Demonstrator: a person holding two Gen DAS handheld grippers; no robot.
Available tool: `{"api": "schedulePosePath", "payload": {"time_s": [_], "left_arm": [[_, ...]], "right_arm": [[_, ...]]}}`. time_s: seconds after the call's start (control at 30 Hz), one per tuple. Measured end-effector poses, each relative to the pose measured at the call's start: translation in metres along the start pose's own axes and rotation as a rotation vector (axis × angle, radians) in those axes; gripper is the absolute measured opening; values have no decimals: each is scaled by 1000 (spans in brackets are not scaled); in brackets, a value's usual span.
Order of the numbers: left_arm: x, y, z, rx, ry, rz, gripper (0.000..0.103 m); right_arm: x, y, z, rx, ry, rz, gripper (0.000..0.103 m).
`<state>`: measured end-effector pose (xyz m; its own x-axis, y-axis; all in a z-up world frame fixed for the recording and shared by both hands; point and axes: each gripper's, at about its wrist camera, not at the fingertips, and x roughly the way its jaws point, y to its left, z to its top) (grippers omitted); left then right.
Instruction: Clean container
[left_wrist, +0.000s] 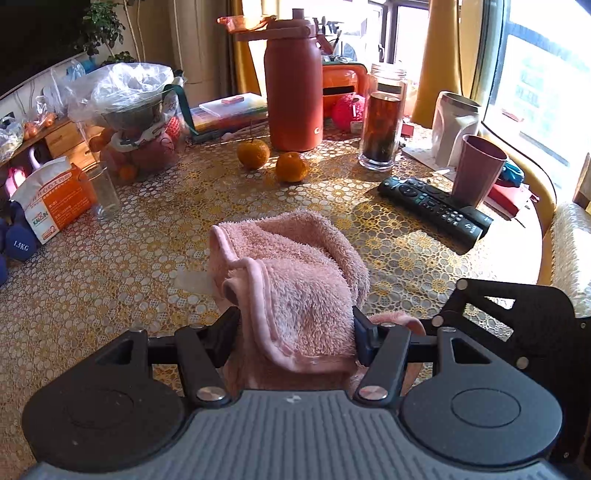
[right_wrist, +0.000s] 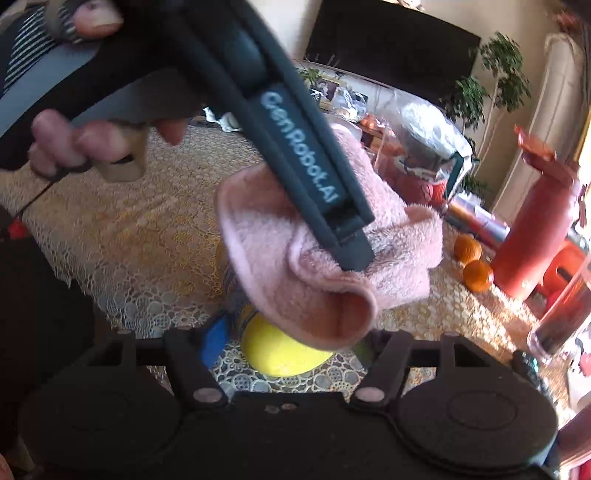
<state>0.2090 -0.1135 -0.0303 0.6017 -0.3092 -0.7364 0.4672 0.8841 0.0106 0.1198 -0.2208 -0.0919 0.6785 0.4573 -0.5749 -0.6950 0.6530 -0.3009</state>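
Note:
My left gripper is shut on a fluffy pink towel, which bulges forward between its fingers. In the right wrist view the left gripper comes down from the upper left and presses the pink towel onto the top of a container with a yellow end and a patterned side. My right gripper is shut on that container, and the towel hides most of it. A person's hand holds the left gripper's handle.
A lace-covered table carries two oranges, a tall red bottle, a dark glass jar, remote controls, a pink cup, an empty glass and an orange box. The right gripper's body sits close on the right.

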Motion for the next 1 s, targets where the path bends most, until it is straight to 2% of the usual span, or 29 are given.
{"api": "schedulePosePath", "payload": {"time_s": [0.13, 0.3, 0.4, 0.5, 0.57, 0.63, 1.0], "left_arm": [[2, 24, -9, -60, 20, 30, 60], [-4, 42, -24, -134, 18, 31, 60], [-8, 49, -33, -172, 17, 31, 60], [-12, 53, -41, -204, 8, 34, 60], [-15, 55, -45, -230, 2, 27, 60], [-17, 55, -48, -247, -1, 19, 60], [-22, 68, -72, -263, 31, 84, 60]], "right_arm": [[1, 6, -1, -72, -5, -4, 67], [3, 5, 1, -16, 18, 39, 67], [-4, -2, -2, 81, 20, 90, 70], [-10, -17, -5, 231, 9, 152, 77], [-9, -28, -8, 348, 12, 196, 78], [-6, -32, -11, 399, 22, 203, 78], [13, -27, -1, 297, 73, 236, 80]]}}
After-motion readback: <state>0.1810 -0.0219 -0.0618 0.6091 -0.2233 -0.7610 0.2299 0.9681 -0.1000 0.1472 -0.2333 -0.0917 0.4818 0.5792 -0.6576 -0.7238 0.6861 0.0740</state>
